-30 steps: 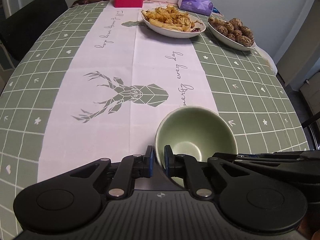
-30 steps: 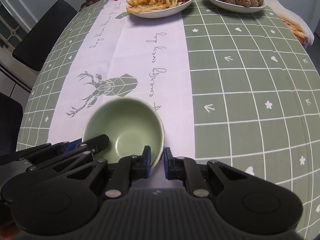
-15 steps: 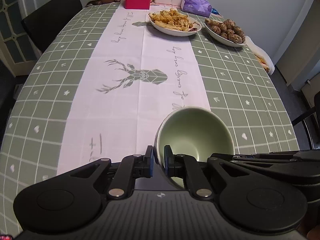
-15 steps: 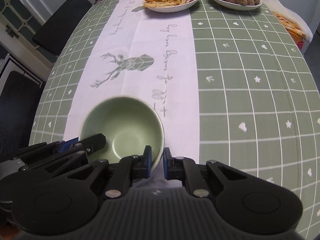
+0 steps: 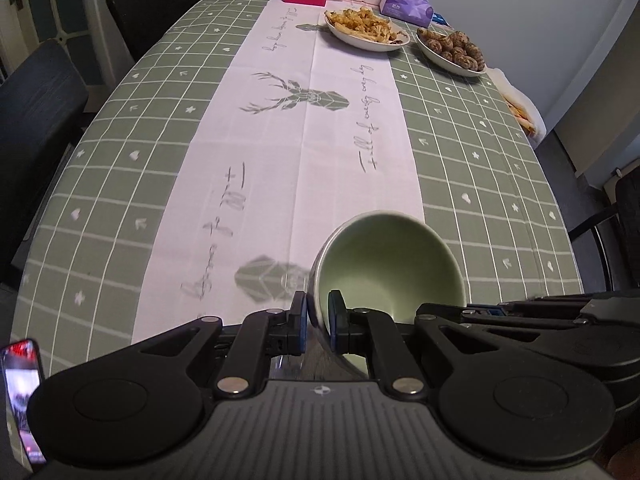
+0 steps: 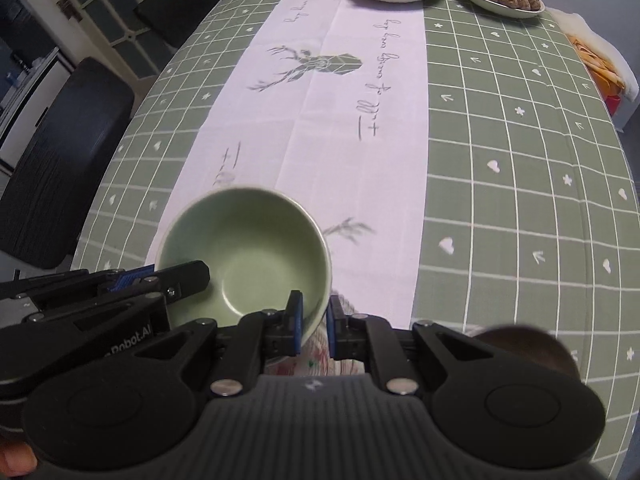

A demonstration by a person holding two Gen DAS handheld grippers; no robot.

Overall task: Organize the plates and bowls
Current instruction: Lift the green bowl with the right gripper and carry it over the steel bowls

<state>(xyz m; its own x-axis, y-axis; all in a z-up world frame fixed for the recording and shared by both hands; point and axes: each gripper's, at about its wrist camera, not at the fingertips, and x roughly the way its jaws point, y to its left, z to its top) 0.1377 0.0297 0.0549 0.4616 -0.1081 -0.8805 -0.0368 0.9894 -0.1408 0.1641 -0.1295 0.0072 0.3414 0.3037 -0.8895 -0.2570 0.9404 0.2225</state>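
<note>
Left wrist view: left gripper (image 5: 317,322) pinches the near rim of one green bowl (image 5: 390,266), as before; bowl sits farther back over the tablecloth (image 5: 120,184) than a second ago, at 5 o'clock. Two food plates (image 5: 366,36) at 12 o'clock. One phone (image 5: 22,396) new at 8 o'clock.

Right wrist view: right gripper (image 6: 313,320) clamps the bowl (image 6: 248,248) rim, unchanged; bowl at 7 o'clock, lifted higher. Two black chairs (image 6: 60,160) at 9–10 o'clock.

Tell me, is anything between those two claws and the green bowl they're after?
Nothing visible: the left gripper and the right gripper each already pinch the rim of the green bowl, on opposite sides, one finger inside and one outside.
</note>
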